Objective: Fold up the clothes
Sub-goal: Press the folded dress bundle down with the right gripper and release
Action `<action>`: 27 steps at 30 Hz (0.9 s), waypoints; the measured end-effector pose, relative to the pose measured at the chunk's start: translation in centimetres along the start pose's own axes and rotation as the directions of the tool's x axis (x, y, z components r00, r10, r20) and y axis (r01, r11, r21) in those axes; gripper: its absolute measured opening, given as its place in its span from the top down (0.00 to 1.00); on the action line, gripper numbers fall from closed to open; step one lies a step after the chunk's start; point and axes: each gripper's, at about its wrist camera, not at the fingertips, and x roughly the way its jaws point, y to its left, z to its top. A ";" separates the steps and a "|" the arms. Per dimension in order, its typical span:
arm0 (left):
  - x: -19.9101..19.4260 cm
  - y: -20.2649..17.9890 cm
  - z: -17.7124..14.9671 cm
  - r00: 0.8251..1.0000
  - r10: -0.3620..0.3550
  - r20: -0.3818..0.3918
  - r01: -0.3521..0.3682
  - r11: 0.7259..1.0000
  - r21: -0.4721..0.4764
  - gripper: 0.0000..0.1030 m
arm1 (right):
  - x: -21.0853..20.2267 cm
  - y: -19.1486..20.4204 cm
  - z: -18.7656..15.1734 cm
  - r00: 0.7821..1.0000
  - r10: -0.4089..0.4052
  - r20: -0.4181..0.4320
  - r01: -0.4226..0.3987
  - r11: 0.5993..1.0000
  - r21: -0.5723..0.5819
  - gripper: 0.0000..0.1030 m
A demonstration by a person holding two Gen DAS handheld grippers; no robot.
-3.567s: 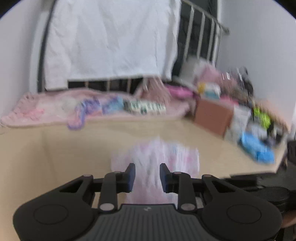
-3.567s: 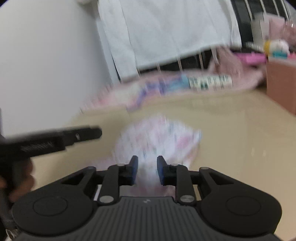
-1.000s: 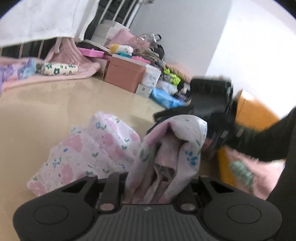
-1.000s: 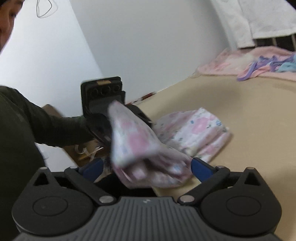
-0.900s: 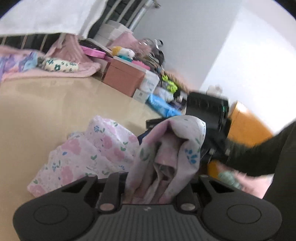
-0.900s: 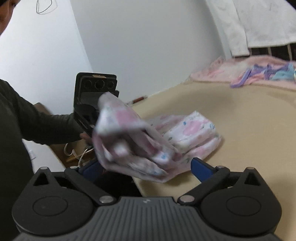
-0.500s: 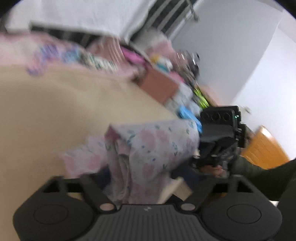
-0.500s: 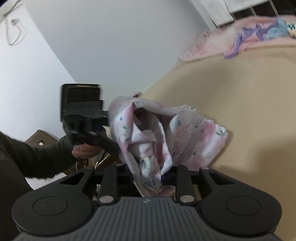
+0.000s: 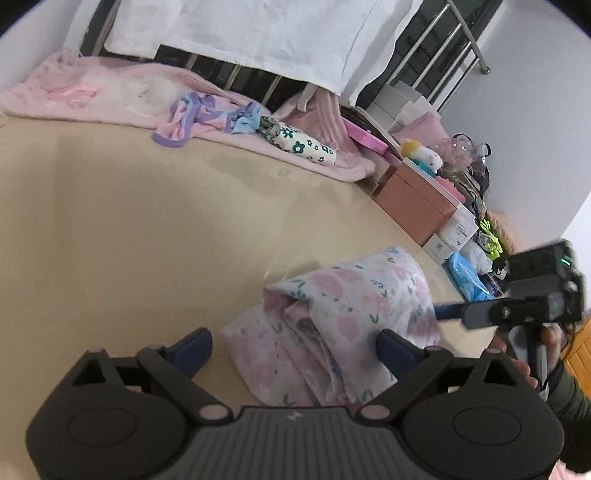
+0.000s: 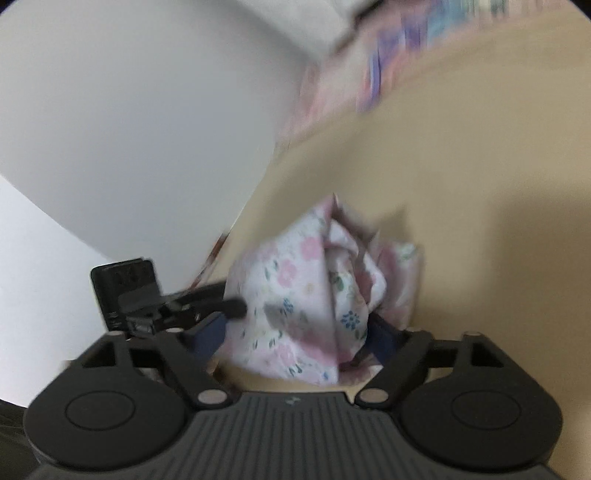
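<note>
A pink-and-white floral garment [image 9: 343,314] lies bunched and folded over on the beige table [image 9: 129,229]. My left gripper [image 9: 293,349] sits just in front of it with its jaws opening wide. The near end of the cloth lies between its blue fingertips [image 9: 192,347], and the left pad is clear of the cloth. In the blurred right wrist view the same garment [image 10: 306,295] bulges up between the blue fingertips [image 10: 380,339] of my right gripper [image 10: 295,338], whose jaws are also opening. Each gripper shows in the other's view: the right gripper [image 9: 535,299] in a hand, the left gripper [image 10: 125,291] beside the cloth.
A pink blanket [image 9: 110,92] with a purple garment [image 9: 192,118] and a flowered roll [image 9: 299,144] lies along the table's far edge. Pink boxes [image 9: 417,199] and clutter line the right side. A white sheet [image 9: 258,33] hangs on a rail behind. A pale wall [image 10: 129,129] borders the table's left edge.
Both grippers held the bunched garment up between them. It now rests folded on the table, both jaws have spread apart, and both views have rolled.
</note>
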 end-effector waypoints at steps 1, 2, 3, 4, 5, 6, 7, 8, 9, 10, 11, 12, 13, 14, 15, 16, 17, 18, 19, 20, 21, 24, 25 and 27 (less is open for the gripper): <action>-0.2 0.0 -0.1 1.000 -0.001 -0.005 0.001 1.000 -0.018 0.07 | -1.3 0.7 -0.3 0.997 -0.054 0.062 0.058 0.996 -0.063 0.15; -0.1 0.0 0.0 1.000 -0.011 -0.009 0.010 0.999 -0.048 0.07 | -2.2 1.1 -1.0 0.988 -0.100 0.121 0.113 0.988 -0.104 0.09; 0.2 0.0 0.2 0.999 -0.033 -0.008 0.032 0.996 -0.078 0.07 | -3.0 1.5 -1.7 0.973 -0.142 0.180 0.167 0.976 -0.138 0.06; 0.2 0.0 -0.1 0.999 -0.051 0.001 0.051 0.994 -0.094 0.07 | -3.4 1.3 -2.1 0.963 -0.172 0.207 0.204 0.968 -0.148 0.04; 0.3 -0.2 -0.2 0.998 -0.059 0.013 0.060 0.993 -0.098 0.07 | -3.0 1.0 -2.2 0.963 -0.175 0.207 0.205 0.969 -0.136 0.04; 0.5 -0.5 -0.3 0.998 -0.062 0.019 0.064 0.993 -0.097 0.07 | -2.6 0.8 -2.3 0.964 -0.173 0.202 0.200 0.973 -0.119 0.04; 0.8 -0.8 -0.3 0.998 -0.055 0.016 0.056 0.994 -0.090 0.07 | -2.2 0.5 -2.4 0.965 -0.171 0.198 0.194 0.976 -0.102 0.06; 1.1 -0.9 -0.2 0.999 -0.046 0.015 0.047 0.995 -0.084 0.08 | -1.2 0.5 -2.1 0.968 -0.167 0.186 0.184 0.980 -0.076 0.10; 1.4 -1.1 -0.1 0.999 -0.037 0.014 0.038 0.996 -0.079 0.09 | -0.1 0.5 -1.6 0.972 -0.163 0.172 0.173 0.984 -0.047 0.12; 1.7 -1.2 0.0 1.000 -0.029 0.010 0.030 0.996 -0.079 0.12 | 0.6 0.3 -1.1 0.973 -0.171 0.157 0.178 0.983 -0.033 0.22; 1.9 -1.2 0.3 1.000 -0.028 -0.002 0.028 0.995 -0.093 0.24 | 1.1 0.0 -0.6 0.973 -0.181 0.142 0.186 0.982 -0.023 0.35; 2.1 -0.9 0.6 0.999 -0.030 -0.020 0.028 0.993 -0.113 0.37 | 1.7 -0.2 -0.4 0.974 -0.187 0.128 0.189 0.982 -0.003 0.38; 2.3 -0.6 0.9 0.999 -0.031 -0.032 0.026 0.990 -0.140 0.40 | 2.4 -0.3 -0.3 0.975 -0.192 0.115 0.191 0.981 0.018 0.49; 2.5 -0.2 1.2 0.999 -0.034 -0.042 0.026 0.985 -0.168 0.47 | 2.9 -0.5 -0.2 0.975 -0.194 0.103 0.191 0.981 0.046 0.58; 2.7 0.1 1.3 0.998 -0.041 -0.055 0.029 0.980 -0.196 0.56 | 3.2 -0.8 -0.4 0.976 -0.198 0.088 0.190 0.978 0.085 0.62; 2.9 0.4 1.4 0.997 -0.050 -0.066 0.034 0.973 -0.228 0.58 | 3.2 -0.9 -0.6 0.977 -0.195 0.085 0.183 0.975 0.127 0.68; 3.0 0.7 1.4 0.995 -0.070 -0.069 0.049 0.962 -0.270 0.65 | 3.1 -1.0 -0.8 0.978 -0.190 0.085 0.174 0.970 0.168 0.72; 3.0 1.0 1.1 0.993 -0.101 -0.063 0.075 0.944 -0.321 0.68 | 3.0 -1.0 -1.0 0.979 -0.186 0.086 0.165 0.964 0.208 0.74; 3.2 1.3 0.7 0.991 -0.123 -0.045 0.097 0.921 -0.378 0.68 | 2.8 -0.9 -1.4 0.977 -0.188 0.100 0.161 0.958 0.237 0.76; 3.4 1.8 0.1 0.991 -0.134 -0.016 0.114 0.895 -0.432 0.63 | 2.5 -0.8 -1.9 0.974 -0.193 0.117 0.157 0.952 0.262 0.77; 3.5 2.2 -0.3 0.990 -0.140 0.008 0.128 0.877 -0.463 0.66 | 2.3 -0.8 -2.4 0.971 -0.198 0.134 0.153 0.946 0.287 0.77; 3.6 2.2 -0.6 0.991 -0.132 0.025 0.129 0.884 -0.448 0.69 | 2.4 -0.5 -3.4 0.961 -0.231 0.152 0.179 0.940 0.292 0.71; 3.6 2.1 -0.5 0.992 -0.126 0.019 0.121 0.887 -0.445 0.69 | 2.1 -0.2 -3.4 0.954 -0.254 0.159 0.204 0.939 0.276 0.64; 3.5 1.9 -0.3 0.993 -0.117 0.003 0.107 0.898 -0.428 0.71 | 0.9 1.4 -3.2 0.919 -0.326 0.221 0.288 0.939 0.186 0.64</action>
